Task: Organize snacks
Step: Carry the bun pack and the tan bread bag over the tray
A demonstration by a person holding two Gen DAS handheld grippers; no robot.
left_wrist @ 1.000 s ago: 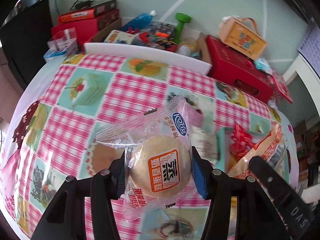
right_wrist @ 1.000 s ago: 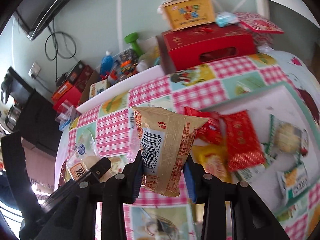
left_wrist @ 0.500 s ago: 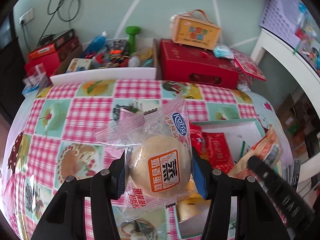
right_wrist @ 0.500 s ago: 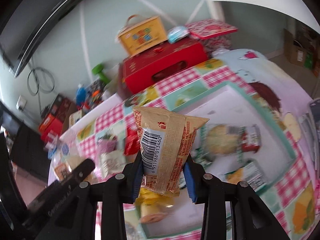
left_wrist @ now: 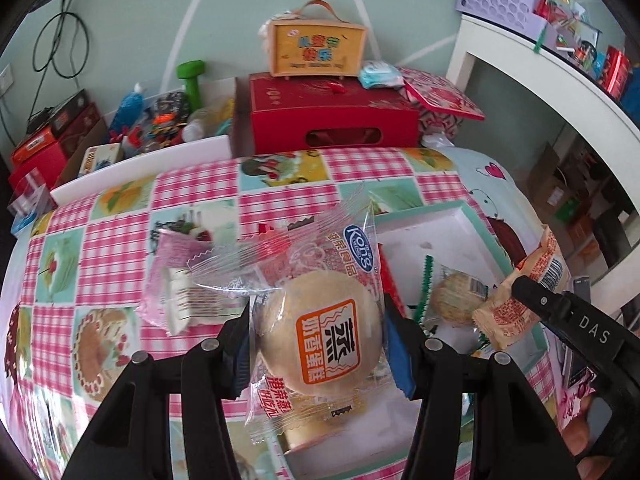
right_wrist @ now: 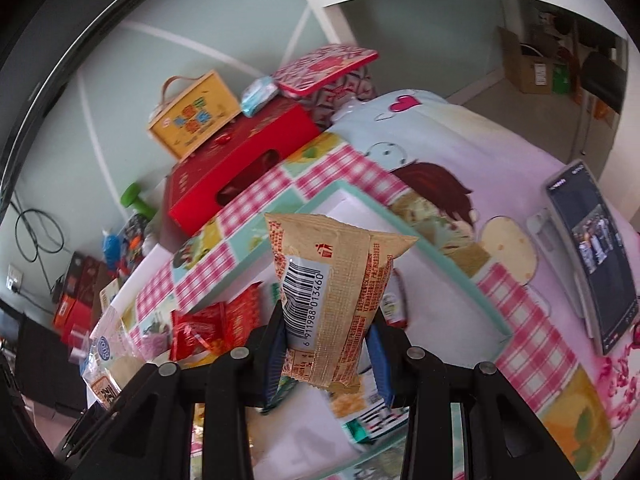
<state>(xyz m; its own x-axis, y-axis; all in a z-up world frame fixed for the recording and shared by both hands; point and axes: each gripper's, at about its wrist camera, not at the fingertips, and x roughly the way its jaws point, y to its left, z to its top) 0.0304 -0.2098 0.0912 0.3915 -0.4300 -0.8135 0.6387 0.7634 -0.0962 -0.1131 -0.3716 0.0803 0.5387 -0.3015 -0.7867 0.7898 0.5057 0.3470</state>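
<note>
Checked tablecloth covers the table. On it a white tray with a teal rim, holding loose snacks. Left gripper clamped on a clear-wrapped steamed cake, held above the tray's near-left edge. Right gripper clamped on a tan barcode packet, upright above the tray. Phone lies right of the tray.

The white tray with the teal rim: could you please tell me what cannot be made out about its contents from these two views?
- Left wrist view: the steamed cake packet in the left claw hides the white tray middle.
- Right wrist view: the tan barcode packet in the right claw covers snacks behind; those below are blurred.
</note>
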